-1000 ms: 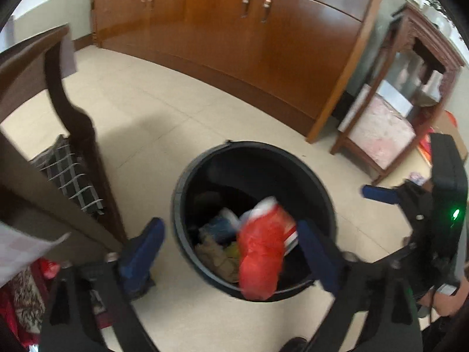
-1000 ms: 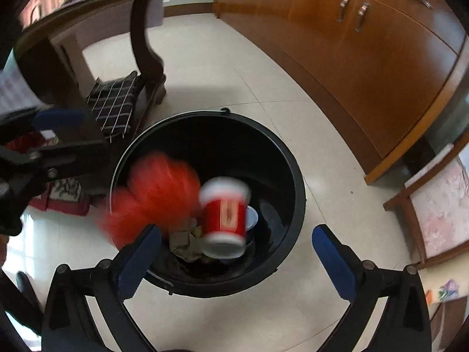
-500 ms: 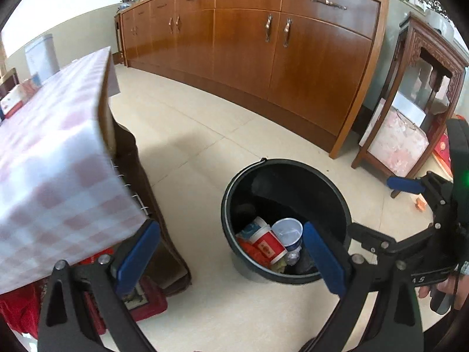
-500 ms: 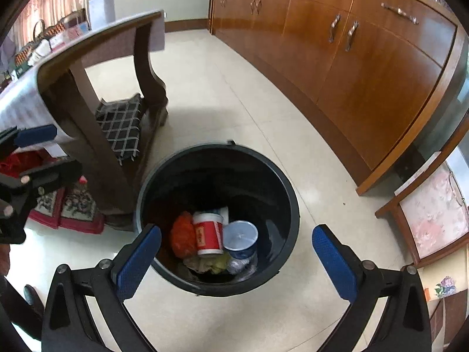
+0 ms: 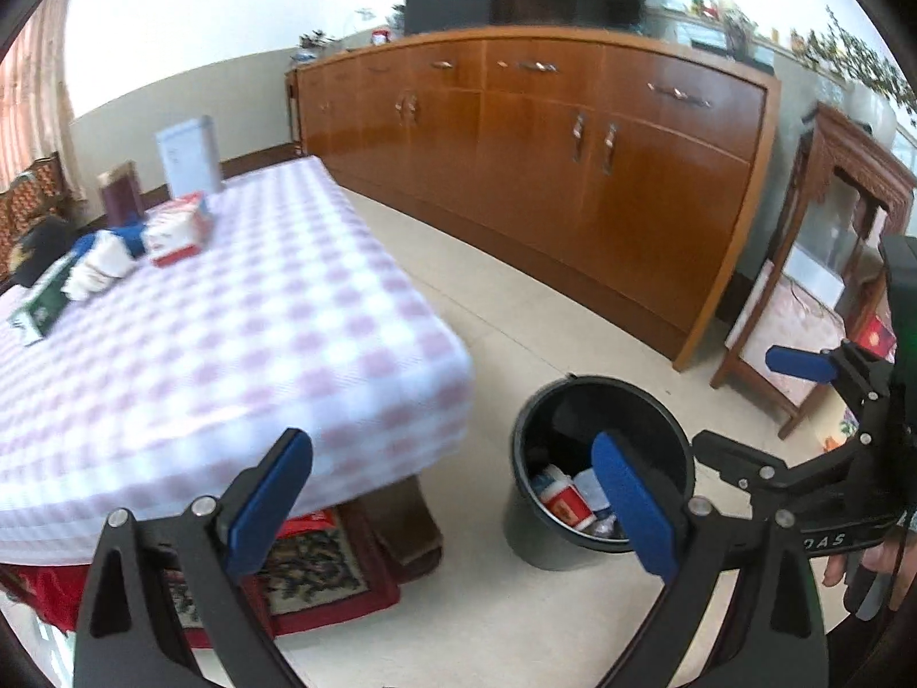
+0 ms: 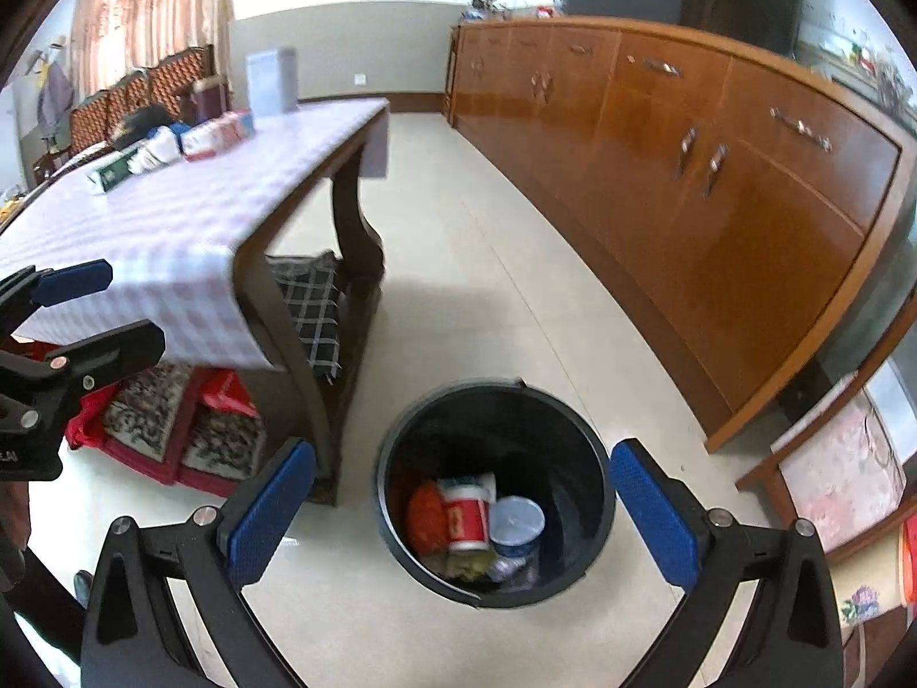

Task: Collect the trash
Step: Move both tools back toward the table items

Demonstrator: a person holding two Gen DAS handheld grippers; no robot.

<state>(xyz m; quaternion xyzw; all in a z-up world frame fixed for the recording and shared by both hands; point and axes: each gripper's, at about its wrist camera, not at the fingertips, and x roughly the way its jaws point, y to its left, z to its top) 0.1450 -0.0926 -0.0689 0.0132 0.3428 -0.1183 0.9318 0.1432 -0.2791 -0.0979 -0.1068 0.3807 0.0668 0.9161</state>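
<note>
Letters "DAS" stand on the right gripper point(image 5: 796, 401), seen upside down

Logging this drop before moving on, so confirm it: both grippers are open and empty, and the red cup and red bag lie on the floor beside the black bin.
Wrong on one point. The red cup and red bag lie inside the black bin, not on the floor, as the right wrist view shows. The left gripper and right gripper are indeed open and empty.

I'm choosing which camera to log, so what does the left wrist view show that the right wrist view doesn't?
Only the left wrist view shows the carved side stand and the right tongs. Only the right wrist view shows the checked cushion under the table, the curtain and the left tongs. Both show the black bin, red cup, checkered table and wooden cabinets.
</note>
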